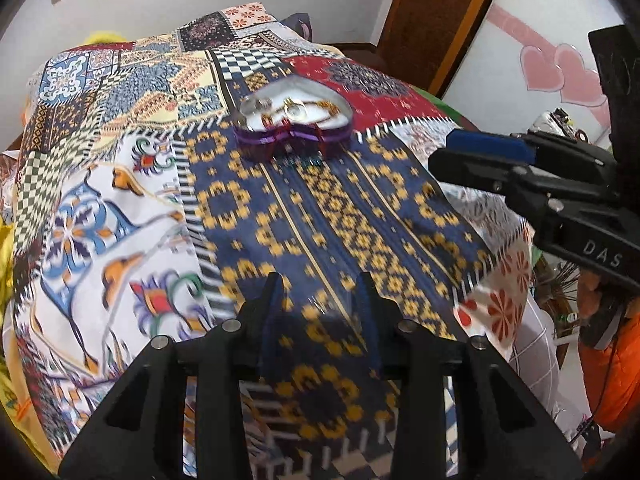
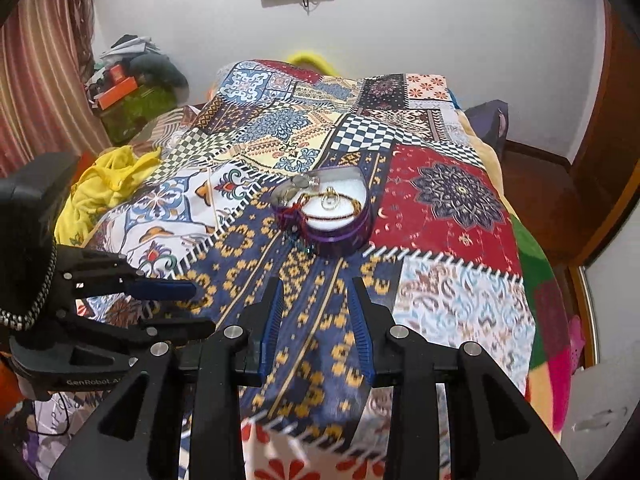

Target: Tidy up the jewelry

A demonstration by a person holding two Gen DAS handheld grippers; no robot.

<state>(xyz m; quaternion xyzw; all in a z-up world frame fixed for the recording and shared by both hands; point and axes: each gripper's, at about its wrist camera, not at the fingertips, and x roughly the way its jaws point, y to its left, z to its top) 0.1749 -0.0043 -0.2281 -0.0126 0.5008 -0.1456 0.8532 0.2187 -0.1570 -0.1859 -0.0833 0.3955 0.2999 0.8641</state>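
Box (image 2: 326, 216): heart-shaped, purple wall, white lining, open top; sits on the navy-and-gold strip of the quilt (image 2: 452, 204), near the middle of the bed, well ahead of both grippers. No lid can be made out.
Contents: gold ring (image 2: 330, 201) on the lining, a dark-and-gold chain (image 2: 352, 205) curving beside it, small silvery pieces (image 2: 294, 190) toward the left lobe. Exact count too small to tell. A few tiny beads or links seem to lie on the cloth just in front of the box.
Left gripper (image 1: 320, 288): fingers parted, nothing between them, above the quilt.
Right gripper (image 2: 316, 294): fingers parted, empty, likewise short of the box.
Surround: yellow cloth (image 2: 108, 184) at the bed's left edge.

Risks, as judged: the box looks light and rests on soft, uneven bedding, so a sideways nudge from a finger could tip it and spill everything. Small pieces may slip from wide pads. Busy patterning would hide anything dropped.
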